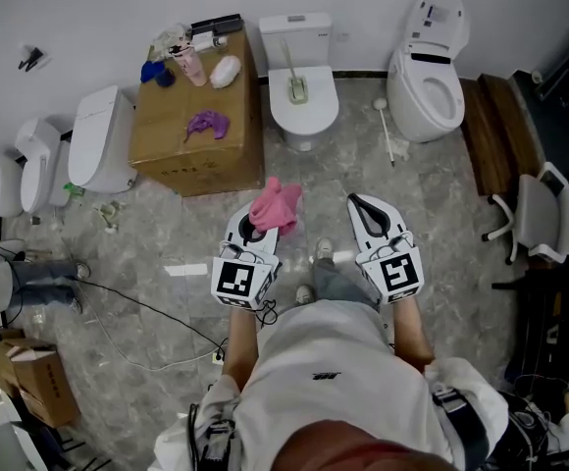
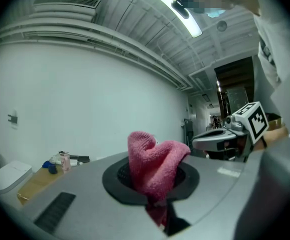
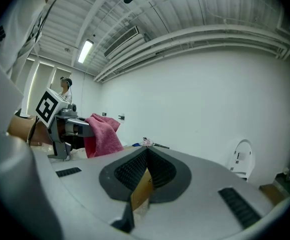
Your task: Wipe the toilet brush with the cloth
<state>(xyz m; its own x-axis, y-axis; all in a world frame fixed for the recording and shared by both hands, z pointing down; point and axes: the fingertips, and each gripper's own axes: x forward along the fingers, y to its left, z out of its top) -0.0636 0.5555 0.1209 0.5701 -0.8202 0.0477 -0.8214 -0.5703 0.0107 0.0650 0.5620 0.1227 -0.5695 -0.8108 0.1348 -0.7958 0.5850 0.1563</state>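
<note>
Standing on a grey tiled floor, a person is holding two tools: the left hand-held gripper (image 1: 253, 232) is clenching a pink cloth (image 1: 276, 205), while the right hand-held gripper (image 1: 363, 204) is pressing its jaws together on nothing. What is probably the toilet brush (image 1: 295, 78) is lying ahead on top of the middle toilet (image 1: 316, 118) — handle pointing away toward the wall, head nearer the person, slightly closer to the cloth-bearing left hand. Another long-handled white tool (image 1: 387, 133) is lying on the floor, off to the right.
</note>
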